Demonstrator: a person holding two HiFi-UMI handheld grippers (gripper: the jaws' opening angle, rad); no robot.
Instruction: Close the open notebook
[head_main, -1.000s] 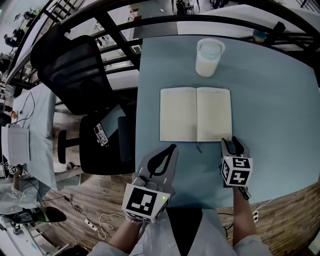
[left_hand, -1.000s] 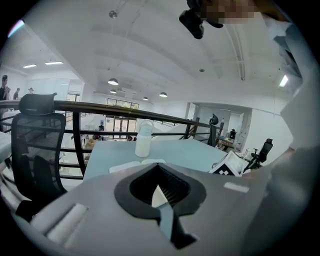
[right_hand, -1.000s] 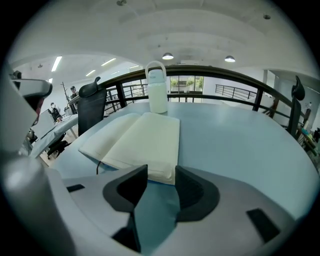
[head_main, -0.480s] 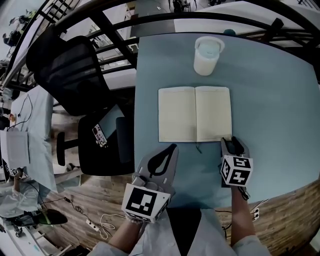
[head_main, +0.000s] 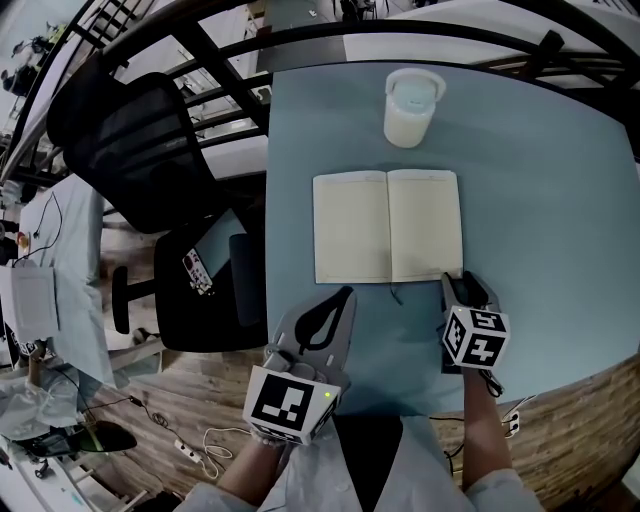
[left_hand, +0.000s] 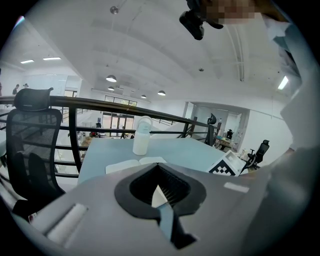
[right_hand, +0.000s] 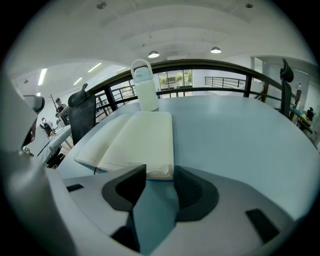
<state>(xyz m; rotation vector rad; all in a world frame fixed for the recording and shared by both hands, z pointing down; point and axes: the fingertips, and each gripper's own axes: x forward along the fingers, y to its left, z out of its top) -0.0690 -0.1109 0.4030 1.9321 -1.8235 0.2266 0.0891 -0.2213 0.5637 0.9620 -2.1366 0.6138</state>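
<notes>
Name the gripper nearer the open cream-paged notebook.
Right. Right gripper: jaws just opened, gripping nothing, the notebook's near right corner at their tips. Left gripper: short of its near edge.

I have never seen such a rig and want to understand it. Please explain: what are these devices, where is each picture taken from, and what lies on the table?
There is no robot: a person holds a hand-held gripper in each hand. The head view looks down from a camera on the person's head; the other two come from cameras on the grippers. On the blue table are an open notebook and, beyond it, a white bottle. The left gripper is shut and empty. The right gripper has just been opening its jaws; the notebook's near corner sits at their tips, not pinched. Nothing is held.
</notes>
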